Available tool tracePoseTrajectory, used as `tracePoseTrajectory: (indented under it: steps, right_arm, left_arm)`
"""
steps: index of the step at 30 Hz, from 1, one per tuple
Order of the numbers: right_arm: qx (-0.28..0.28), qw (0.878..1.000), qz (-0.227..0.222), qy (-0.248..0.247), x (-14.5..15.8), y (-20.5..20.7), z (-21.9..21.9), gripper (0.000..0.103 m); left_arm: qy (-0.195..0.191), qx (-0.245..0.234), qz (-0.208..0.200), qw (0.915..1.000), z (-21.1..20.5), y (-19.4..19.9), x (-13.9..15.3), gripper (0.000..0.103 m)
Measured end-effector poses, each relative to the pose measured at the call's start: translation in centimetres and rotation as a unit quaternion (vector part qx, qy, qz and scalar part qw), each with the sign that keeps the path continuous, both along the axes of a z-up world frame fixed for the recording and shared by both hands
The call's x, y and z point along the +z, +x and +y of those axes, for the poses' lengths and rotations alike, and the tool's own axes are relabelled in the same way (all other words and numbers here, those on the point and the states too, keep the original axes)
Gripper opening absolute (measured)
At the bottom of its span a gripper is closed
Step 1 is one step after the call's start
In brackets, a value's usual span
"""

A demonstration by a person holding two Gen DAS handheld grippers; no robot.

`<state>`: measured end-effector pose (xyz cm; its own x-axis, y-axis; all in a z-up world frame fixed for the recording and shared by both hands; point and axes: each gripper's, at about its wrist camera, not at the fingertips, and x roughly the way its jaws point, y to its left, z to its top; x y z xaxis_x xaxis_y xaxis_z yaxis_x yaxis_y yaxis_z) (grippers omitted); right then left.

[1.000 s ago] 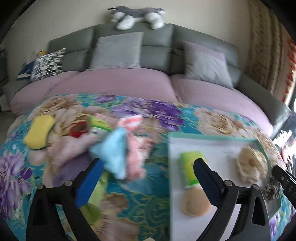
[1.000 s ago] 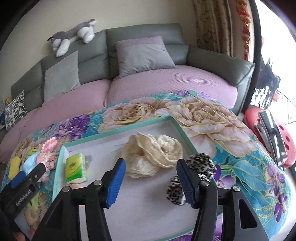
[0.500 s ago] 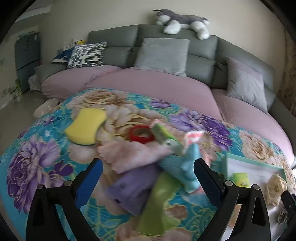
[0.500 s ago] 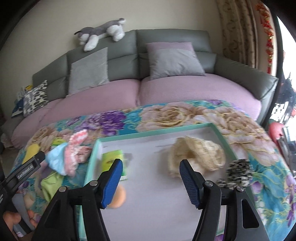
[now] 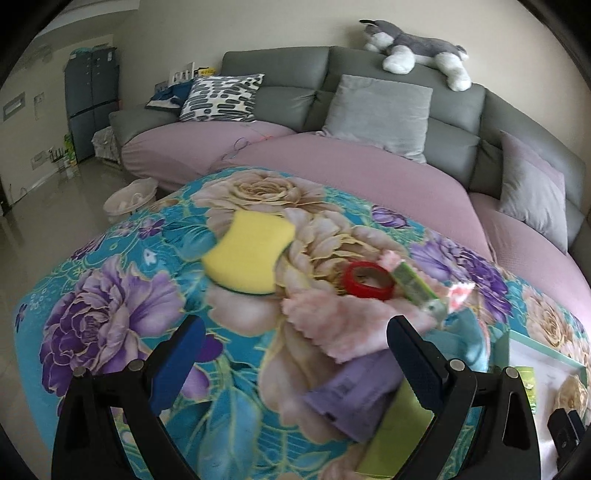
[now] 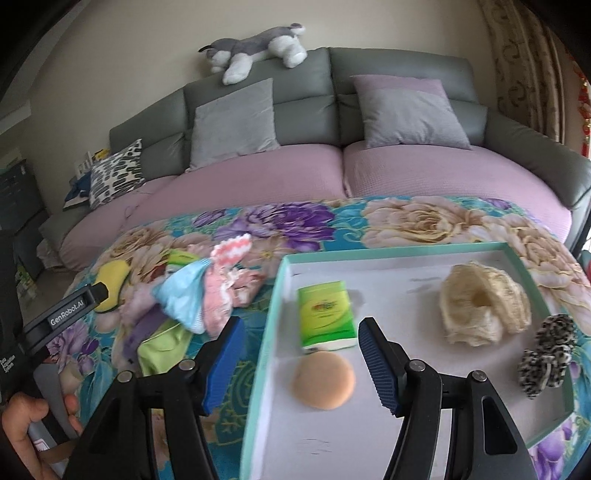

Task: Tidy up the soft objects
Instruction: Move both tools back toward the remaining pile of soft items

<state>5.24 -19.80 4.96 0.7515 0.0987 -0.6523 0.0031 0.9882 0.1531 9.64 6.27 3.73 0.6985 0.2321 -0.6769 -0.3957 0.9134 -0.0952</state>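
Now the left hand-held gripper [image 5: 291, 363], jaws apart and empty, is nearer the yellow sponge [image 5: 248, 257], which lies far-left of it.

A grey sofa [image 5: 388, 96] with mauve seats lines the cream wall [image 5: 258, 26]. Patterned curtains [image 6: 524, 66] hang right; glossy floor [image 5: 44, 206] left.

Tray [image 6: 421, 254] sits on tabletop [image 6: 424, 225] right of the cloth pile [image 6: 207, 295], sponge [image 5: 249, 254] at pile's far left, tape roll [image 5: 367, 280] on the pile; in tray: tissue pack [image 6: 325, 314] left, round pad [image 6: 323, 380] just before it, scrunchies right; sofa [image 6: 332, 177] behind.
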Motion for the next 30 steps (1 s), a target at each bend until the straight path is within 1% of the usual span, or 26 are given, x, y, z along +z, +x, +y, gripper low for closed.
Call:
tracePoseTrajectory:
  steps: [7,14,18,24,30]
  right_arm:
    - [0.018,1.0,0.009,0.0,-0.7,0.8,2.0,0.068]
    - [0.033,0.999,0.02,0.03,-1.4,1.8,3.4,0.068]
    - [0.048,0.998,0.023,0.029,-1.7,2.2,4.7,0.068]
    - [0.076,0.996,0.023,0.046,-1.9,2.5,6.4,0.068]
    - [0.071,0.996,0.017,0.051,-1.9,3.4,6.9,0.067]
  left_arm:
    - [-0.009,0.009,0.015,0.9998,1.8,0.1,-0.8,0.099]
    - [-0.018,0.032,0.003,0.9993,3.7,-0.6,-0.5,0.099]
    - [-0.02,0.044,-0.001,0.9988,4.8,-0.8,-0.4,0.099]
    - [-0.033,0.032,0.017,0.9988,5.1,-0.4,-1.1,0.099]
    - [-0.025,0.01,0.033,0.9991,4.3,0.5,-1.5,0.099]
